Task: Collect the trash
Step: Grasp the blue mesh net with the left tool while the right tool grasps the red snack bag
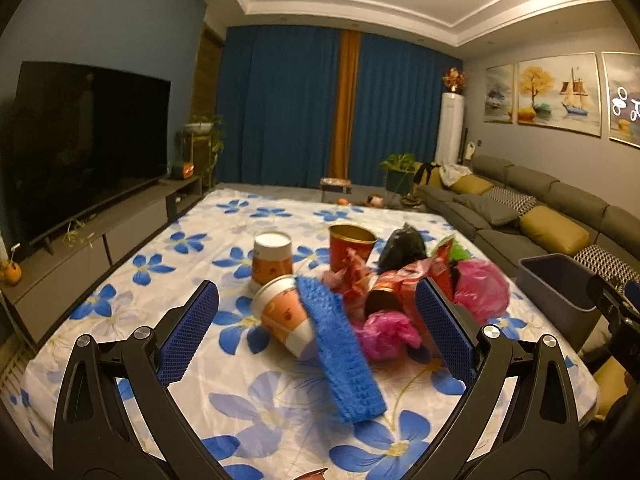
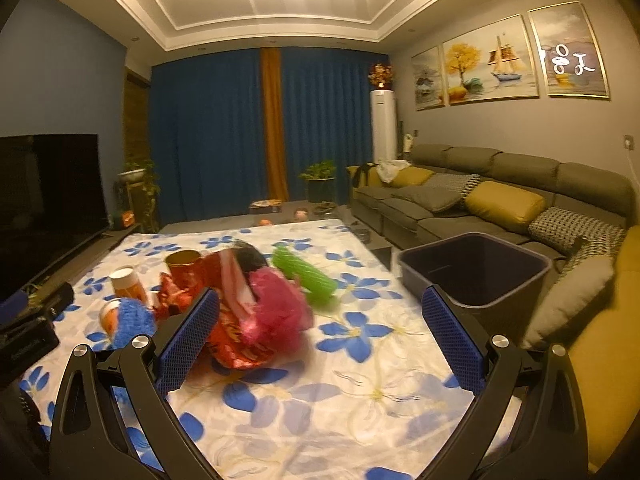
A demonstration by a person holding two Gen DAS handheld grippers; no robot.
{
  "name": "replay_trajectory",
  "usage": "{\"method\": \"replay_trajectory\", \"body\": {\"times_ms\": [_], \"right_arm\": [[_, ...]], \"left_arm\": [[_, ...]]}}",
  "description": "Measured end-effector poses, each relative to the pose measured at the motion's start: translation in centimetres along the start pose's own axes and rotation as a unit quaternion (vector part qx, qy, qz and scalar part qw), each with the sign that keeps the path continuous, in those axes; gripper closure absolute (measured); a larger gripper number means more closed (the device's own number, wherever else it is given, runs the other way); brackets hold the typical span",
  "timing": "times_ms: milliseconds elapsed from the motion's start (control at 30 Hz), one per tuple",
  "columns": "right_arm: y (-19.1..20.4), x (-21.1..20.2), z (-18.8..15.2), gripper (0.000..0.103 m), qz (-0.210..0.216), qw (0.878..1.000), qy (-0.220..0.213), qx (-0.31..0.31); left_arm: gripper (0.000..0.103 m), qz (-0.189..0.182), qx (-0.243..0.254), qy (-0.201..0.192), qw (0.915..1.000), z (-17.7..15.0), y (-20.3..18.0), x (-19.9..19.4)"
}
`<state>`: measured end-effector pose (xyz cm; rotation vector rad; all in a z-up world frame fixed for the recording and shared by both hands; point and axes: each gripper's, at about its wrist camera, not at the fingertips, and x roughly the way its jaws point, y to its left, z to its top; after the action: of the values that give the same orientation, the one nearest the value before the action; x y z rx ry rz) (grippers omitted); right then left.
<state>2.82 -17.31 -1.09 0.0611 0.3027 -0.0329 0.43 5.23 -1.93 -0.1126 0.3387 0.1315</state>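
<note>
Evidently between pickups: both the left claw (image 1: pixel 316 332) and right claw (image 2: pixel 320 344) gape wide, empty. Next, close on the pink bag (image 2: pixel 276 304), bin (image 2: pixel 476 268) at two o'clock.

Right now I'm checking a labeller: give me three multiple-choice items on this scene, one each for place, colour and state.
1. Where is the dark grey plastic bin?
A. at the table edge by the sofa
B. beside the television
C. under the curtains

2. What colour is the ribbed mesh tube behind the pink crumpled bag?
A. yellow
B. green
C. white

3. How do the right gripper jaws stand?
A. shut on a cup
B. shut on nothing
C. open, holding nothing

Answers: 1 A, it stands between the floral tablecloth and the grey sofa; 2 B, bright green; 3 C, the blue pads sit wide apart.
</note>
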Motion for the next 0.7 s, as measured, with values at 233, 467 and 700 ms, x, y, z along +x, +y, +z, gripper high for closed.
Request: {"method": "replay_trajectory", "body": {"times_ms": [233,467,700], "right_arm": [[2.8,2.4,-0.5,0.01,0.039,0.999,0.009,-0.024],[5.5,6.1,-1.2,0.022,0.076,0.995,0.037,-0.044],[7.5,9.9,-1.2,0.035,0.097,0.992,0.061,-0.058]], "left_arm": [[0.012,0.013,0.006,0.012,0.9998,-0.6,1.2,1.3],[0.025,0.018,-0.024,0.02,0.9994,-0.9,3.6,2.8],[0.024,0.019,-0.031,0.022,0.9991,-1.1,4.7,3.8]]}}
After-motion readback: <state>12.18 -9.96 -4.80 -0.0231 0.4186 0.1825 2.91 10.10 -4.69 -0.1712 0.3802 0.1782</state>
